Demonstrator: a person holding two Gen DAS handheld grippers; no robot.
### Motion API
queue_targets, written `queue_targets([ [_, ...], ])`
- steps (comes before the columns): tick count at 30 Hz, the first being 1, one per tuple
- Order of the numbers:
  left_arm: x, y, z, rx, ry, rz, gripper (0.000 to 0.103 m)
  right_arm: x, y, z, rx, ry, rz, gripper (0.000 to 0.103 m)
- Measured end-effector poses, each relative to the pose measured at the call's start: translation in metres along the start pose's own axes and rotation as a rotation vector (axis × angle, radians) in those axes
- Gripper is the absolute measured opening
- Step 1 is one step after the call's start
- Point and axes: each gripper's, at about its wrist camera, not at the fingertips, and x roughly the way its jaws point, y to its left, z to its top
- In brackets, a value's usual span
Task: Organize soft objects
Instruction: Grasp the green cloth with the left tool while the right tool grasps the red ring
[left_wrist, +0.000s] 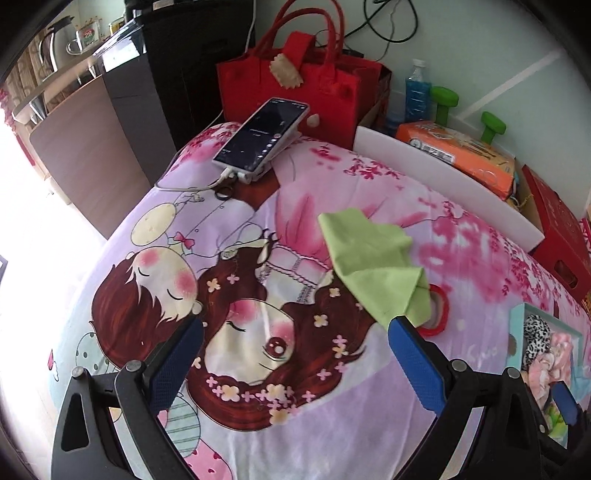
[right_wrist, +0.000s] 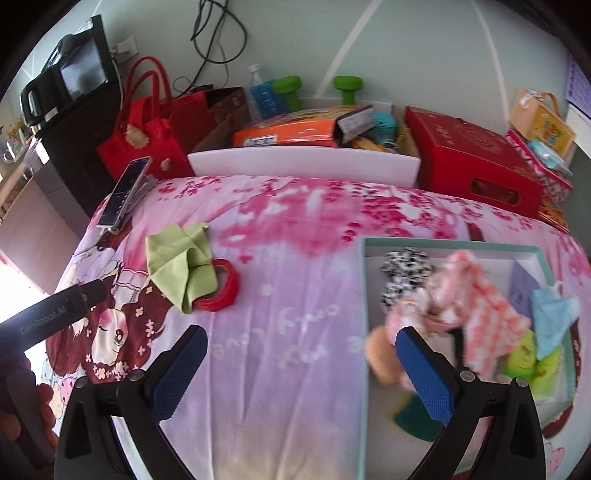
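A green cloth (left_wrist: 376, 264) lies crumpled on the pink cartoon bedspread (left_wrist: 258, 240), partly over a red tape ring (left_wrist: 439, 312). My left gripper (left_wrist: 295, 328) is open and empty, the cloth just beyond its right finger. In the right wrist view the cloth (right_wrist: 179, 264) and ring (right_wrist: 221, 288) lie at the left. A teal-rimmed box (right_wrist: 364, 295) at the right holds soft items: a pink patterned cloth (right_wrist: 476, 295), black-and-white scrunchies (right_wrist: 404, 266), a blue cloth (right_wrist: 554, 317). My right gripper (right_wrist: 301, 339) is open and empty over the bedspread beside the box.
A phone (left_wrist: 260, 134) on a charging cable lies at the bed's far corner, before a red felt bag (left_wrist: 291, 85). A white bin (right_wrist: 303, 162) with an orange box, green dumbbells (right_wrist: 347, 86) and a red box (right_wrist: 476, 162) stand beyond the bed. The left gripper's body (right_wrist: 48, 314) shows at the left.
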Motion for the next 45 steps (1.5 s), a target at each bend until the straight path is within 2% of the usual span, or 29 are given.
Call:
queue_targets([
  [8, 0.022, 0.021, 0.004, -0.089, 0.024, -0.001, 0.100, 0.033, 0.016, 0.002, -0.024, 0.009, 0.016, 0.103],
  [22, 0.063, 0.019, 0.012, -0.137, 0.082, -0.033, 0.100, 0.074, 0.047, 0.003, -0.130, -0.016, 0.035, 0.103],
  [27, 0.071, 0.024, 0.016, -0.175, 0.074, -0.054, 0.100, 0.085, 0.062, 0.000, -0.177, -0.027, 0.028, 0.103],
  [33, 0.077, 0.026, 0.020, -0.200, 0.059, -0.081, 0.100, 0.100, 0.065, -0.002, -0.178, -0.012, 0.016, 0.093],
  [40, 0.086, 0.021, 0.022, -0.168, 0.063, -0.082, 0.100, 0.109, 0.068, -0.002, -0.171, -0.015, 0.025, 0.093],
  [45, 0.093, 0.018, 0.023, -0.182, 0.076, -0.109, 0.100, 0.112, 0.073, 0.000, -0.178, -0.034, 0.030, 0.088],
])
